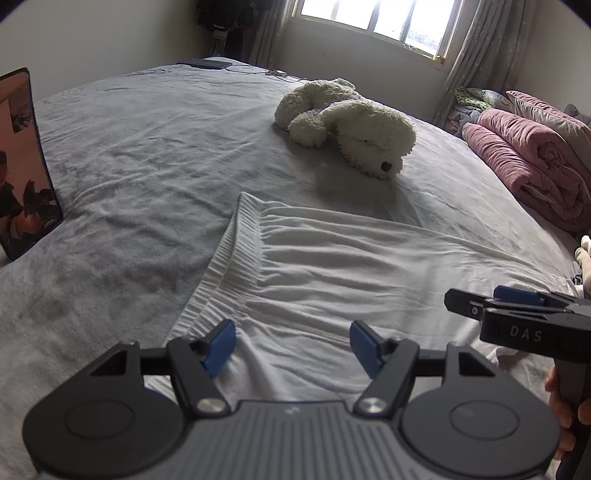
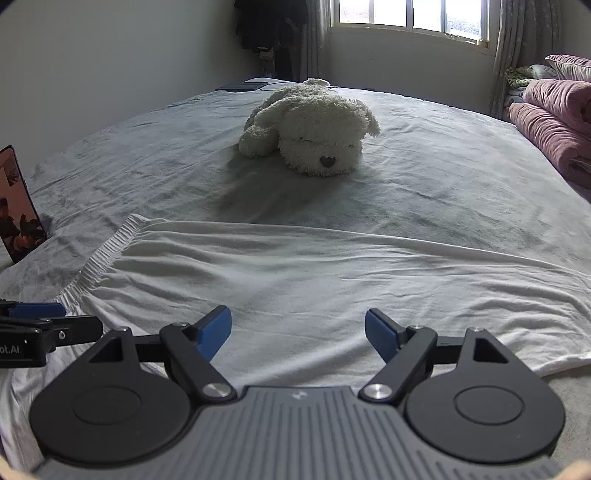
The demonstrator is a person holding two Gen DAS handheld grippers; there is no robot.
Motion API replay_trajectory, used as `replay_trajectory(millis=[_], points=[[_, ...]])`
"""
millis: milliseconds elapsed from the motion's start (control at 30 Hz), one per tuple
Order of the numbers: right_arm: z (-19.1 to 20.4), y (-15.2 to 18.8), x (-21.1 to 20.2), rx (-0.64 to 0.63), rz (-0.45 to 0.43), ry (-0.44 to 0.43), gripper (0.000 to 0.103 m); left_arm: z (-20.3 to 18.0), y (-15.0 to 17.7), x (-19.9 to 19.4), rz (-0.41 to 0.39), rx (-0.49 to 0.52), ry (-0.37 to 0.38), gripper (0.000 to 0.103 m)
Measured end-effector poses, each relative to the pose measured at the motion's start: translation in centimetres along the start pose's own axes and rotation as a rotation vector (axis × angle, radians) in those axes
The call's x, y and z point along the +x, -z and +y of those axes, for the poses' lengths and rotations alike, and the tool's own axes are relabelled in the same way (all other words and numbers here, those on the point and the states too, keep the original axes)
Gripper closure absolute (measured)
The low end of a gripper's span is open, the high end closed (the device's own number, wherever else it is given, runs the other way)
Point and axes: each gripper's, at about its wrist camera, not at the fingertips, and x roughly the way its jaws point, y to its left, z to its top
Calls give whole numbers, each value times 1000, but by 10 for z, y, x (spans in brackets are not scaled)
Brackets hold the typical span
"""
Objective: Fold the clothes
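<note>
White garment (image 2: 295, 280) cut off right.

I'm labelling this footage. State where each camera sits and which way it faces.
Left wrist: on the left gripper, angled down across the white garment toward the plush dog; shows its open jaws, the right gripper, a hand.
Right wrist: on the right gripper, facing the dog head-on; the left gripper shows.
Shared: garment, dog, grey bed, window.
</note>
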Motion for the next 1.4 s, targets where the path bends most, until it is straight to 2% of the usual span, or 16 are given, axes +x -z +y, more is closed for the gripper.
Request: replay_trajectory(millis=[133, 267, 500, 733, 900, 1067, 1333, 1400], points=[[-2, -8, 17, -25, 13, -24, 20, 2, 0, 2, 5, -7, 7, 33], [2, -16, 34, -107, 8, -59, 19, 3, -1, 4, 8, -10, 10, 34], [13, -32, 58, -255, -10, -110, 11, 3, -3, 8, 9, -1, 8, 34], [13, -45, 78, -312, 1, -151, 8, 1, -2, 11, 10, 7, -1, 34], [11, -51, 89, -314, 23, -182, 5, 1, -2, 11, 11, 8, -2, 34], [0, -58, 101, -251, 66, -223, 2, 2, -3, 11, 12, -1, 2, 35], [-4, -64, 107, -227, 111, -235, 2, 7, -4, 10, 15, -22, 19, 36], [-3, -64, 106, -229, 120, -236, 6, 8, -5, 10, 18, -29, 24, 37]])
